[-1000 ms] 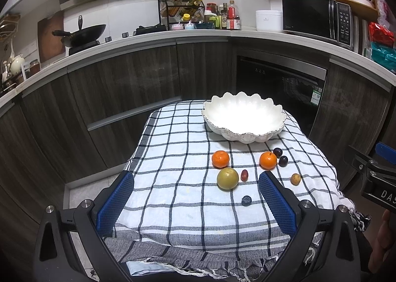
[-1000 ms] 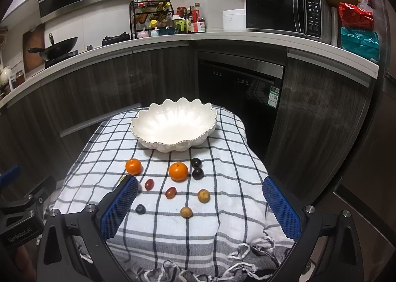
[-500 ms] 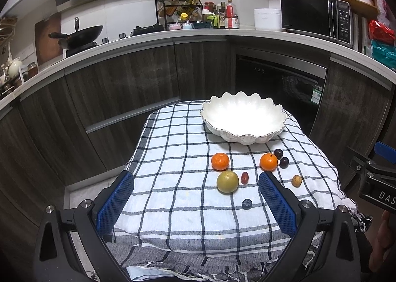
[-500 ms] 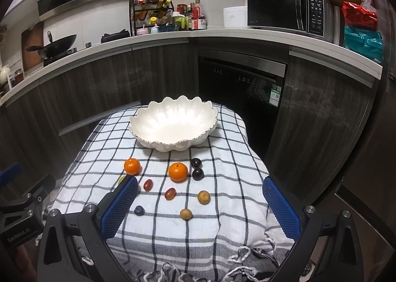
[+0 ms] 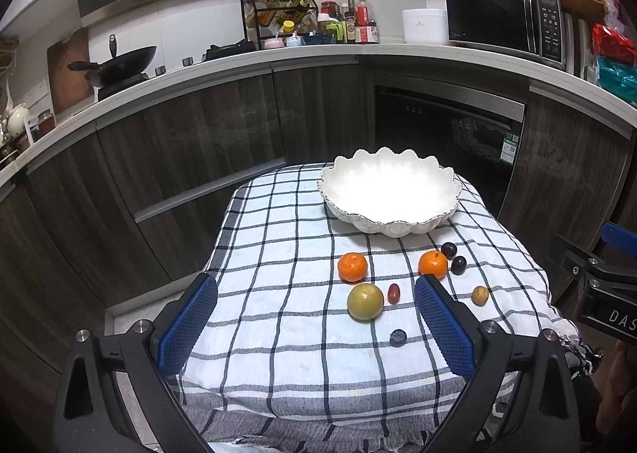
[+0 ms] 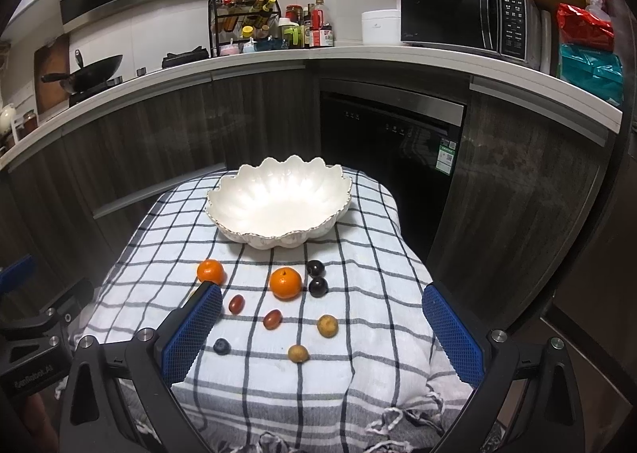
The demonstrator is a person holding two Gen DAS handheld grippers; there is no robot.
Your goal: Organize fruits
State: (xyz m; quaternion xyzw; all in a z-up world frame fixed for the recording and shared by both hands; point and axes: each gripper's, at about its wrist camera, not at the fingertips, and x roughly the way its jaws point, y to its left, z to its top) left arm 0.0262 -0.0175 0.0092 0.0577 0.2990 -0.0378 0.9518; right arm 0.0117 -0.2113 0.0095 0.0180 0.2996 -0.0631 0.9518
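Note:
A white scalloped bowl (image 5: 398, 223) (image 6: 278, 242) stands empty at the far side of the checked cloth. In front of it lie two oranges (image 5: 352, 266) (image 5: 432, 264), a yellow-green fruit (image 5: 365, 301), two dark plums (image 6: 315, 267), two red grapes (image 6: 272, 319), two small brown fruits (image 6: 327, 326) and a blueberry (image 5: 397, 337). My left gripper (image 5: 313, 282) hangs open above the cloth's near edge, to the left of the fruit. My right gripper (image 6: 321, 291) is open too, short of the fruit and holding nothing. Its left finger (image 6: 195, 333) hides the yellow-green fruit.
The small table under the checked cloth (image 5: 278, 254) drops off on all sides. Behind it run dark cabinets, a dishwasher (image 6: 390, 150) and a counter with a wok (image 5: 119, 63), bottles and a microwave (image 5: 501, 19). Each gripper shows at the edge of the other's view.
Hardly anything. Both views have drifted a little, so the fruit sits slightly lower in frame. Both grippers stay open and no fruit has moved.

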